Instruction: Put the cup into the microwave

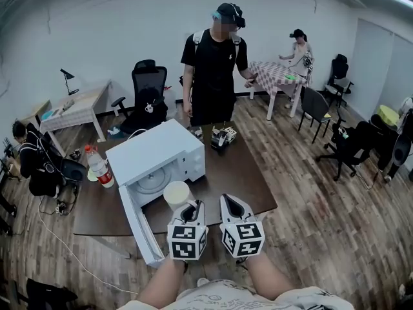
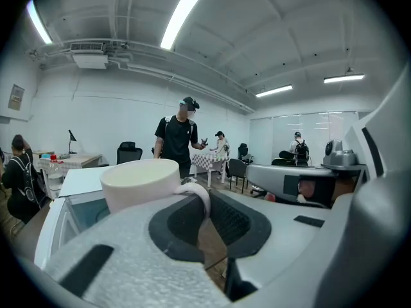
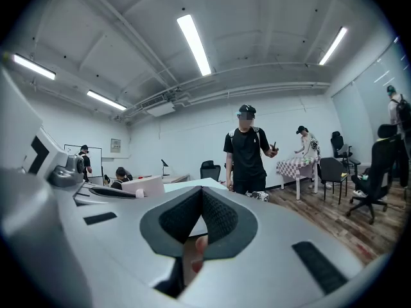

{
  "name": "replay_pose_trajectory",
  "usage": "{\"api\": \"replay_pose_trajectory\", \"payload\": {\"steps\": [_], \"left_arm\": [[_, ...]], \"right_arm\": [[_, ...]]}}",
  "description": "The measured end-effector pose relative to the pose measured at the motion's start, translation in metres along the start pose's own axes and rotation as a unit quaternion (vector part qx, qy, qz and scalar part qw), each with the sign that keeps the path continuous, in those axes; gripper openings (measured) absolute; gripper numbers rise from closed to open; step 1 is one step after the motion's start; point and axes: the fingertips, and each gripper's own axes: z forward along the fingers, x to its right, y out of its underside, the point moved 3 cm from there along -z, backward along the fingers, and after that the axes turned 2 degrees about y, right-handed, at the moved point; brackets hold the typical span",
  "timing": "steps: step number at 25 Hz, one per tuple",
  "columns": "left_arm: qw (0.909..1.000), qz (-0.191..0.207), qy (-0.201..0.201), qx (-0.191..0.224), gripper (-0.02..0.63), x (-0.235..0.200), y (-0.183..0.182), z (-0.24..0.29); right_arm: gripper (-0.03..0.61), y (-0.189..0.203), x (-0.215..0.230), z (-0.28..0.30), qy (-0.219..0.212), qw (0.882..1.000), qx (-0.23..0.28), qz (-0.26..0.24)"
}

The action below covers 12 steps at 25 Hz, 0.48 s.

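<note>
L hand-held gripper (image 2: 207,204) clamps cup (image 2: 138,181) handle; R hand-held gripper (image 3: 203,201) closed, empty.

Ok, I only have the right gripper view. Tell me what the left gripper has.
Observer: The left gripper is shut on the handle of a cream ceramic cup.
Operator: Now report the microwave door.
Observer: The white microwave has its door wide open.
Operator: Say where the cup sits.
Observer: It hangs just in front of the open cavity, not yet inside.
</note>
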Motion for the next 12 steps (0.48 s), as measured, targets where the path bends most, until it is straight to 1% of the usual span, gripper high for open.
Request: {"api": "replay_pose_trajectory", "payload": {"steps": [5, 12], "left_arm": [[1.0000, 0.007, -0.002, -0.001, 0.037, -0.019, -0.009, 0.022], [0.9997, 0.000, -0.012, -0.020, 0.037, -0.040, -0.001, 0.044]], "right_arm": [[0.011, -0.003, 0.003, 0.037, -0.006, 1.000, -0.001, 0.003], [0.009, 0.004, 0.003, 0.075, -0.024, 1.000, -0.015, 0.005]]}}
